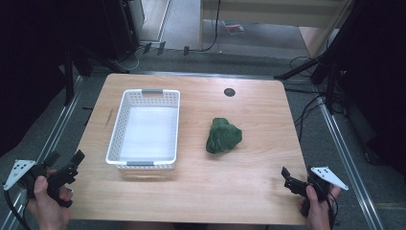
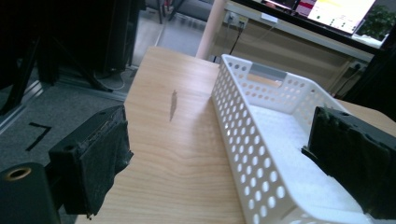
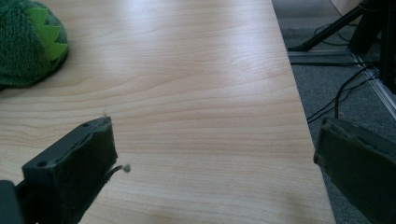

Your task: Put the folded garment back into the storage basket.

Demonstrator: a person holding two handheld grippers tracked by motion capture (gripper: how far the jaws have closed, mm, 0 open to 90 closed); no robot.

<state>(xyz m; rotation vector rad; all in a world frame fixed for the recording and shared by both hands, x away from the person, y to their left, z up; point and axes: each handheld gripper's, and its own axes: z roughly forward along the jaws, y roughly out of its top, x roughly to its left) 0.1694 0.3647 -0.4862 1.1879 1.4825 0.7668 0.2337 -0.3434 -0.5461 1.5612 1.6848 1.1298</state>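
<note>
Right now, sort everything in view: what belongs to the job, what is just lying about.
Job:
green plush toy
white perforated plastic basket
left gripper, open
right gripper, open

Lying about:
round black grommet in the wooden table
dark streak on the tabletop

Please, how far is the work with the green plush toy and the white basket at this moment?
Nothing looks done yet: the green plush toy lies on the table, apart from the white basket, which holds nothing. Nothing is in hand: the left gripper and right gripper are both open at the near edge. Probably left: grasp the toy and, likely, place it in the basket.
</note>
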